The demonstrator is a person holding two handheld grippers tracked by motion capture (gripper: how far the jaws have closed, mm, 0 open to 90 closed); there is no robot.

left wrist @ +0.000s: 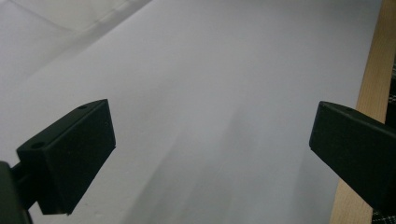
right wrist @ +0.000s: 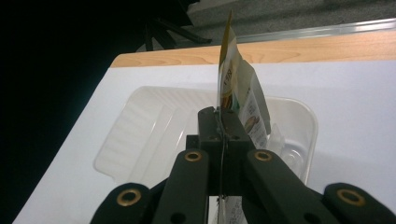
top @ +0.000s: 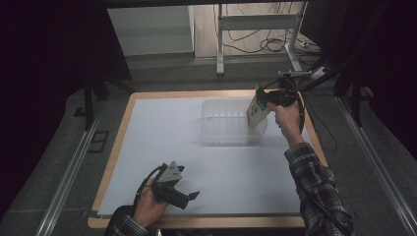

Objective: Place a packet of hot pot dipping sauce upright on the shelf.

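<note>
right gripper pinching flat green-and-white printed sachet over clear ribbed plastic tub, not yet inside; release left to do. left gripper spread wide, empty, low over white table sheet.

Two black jaws of the left hand-held gripper are seen spread wide apart, nothing between them. A white sheet is seen beneath, covering the tabletop. A light wooden tabletop edge is exposed along the right side. A plaid sleeve is glimpsed at far right.
</note>
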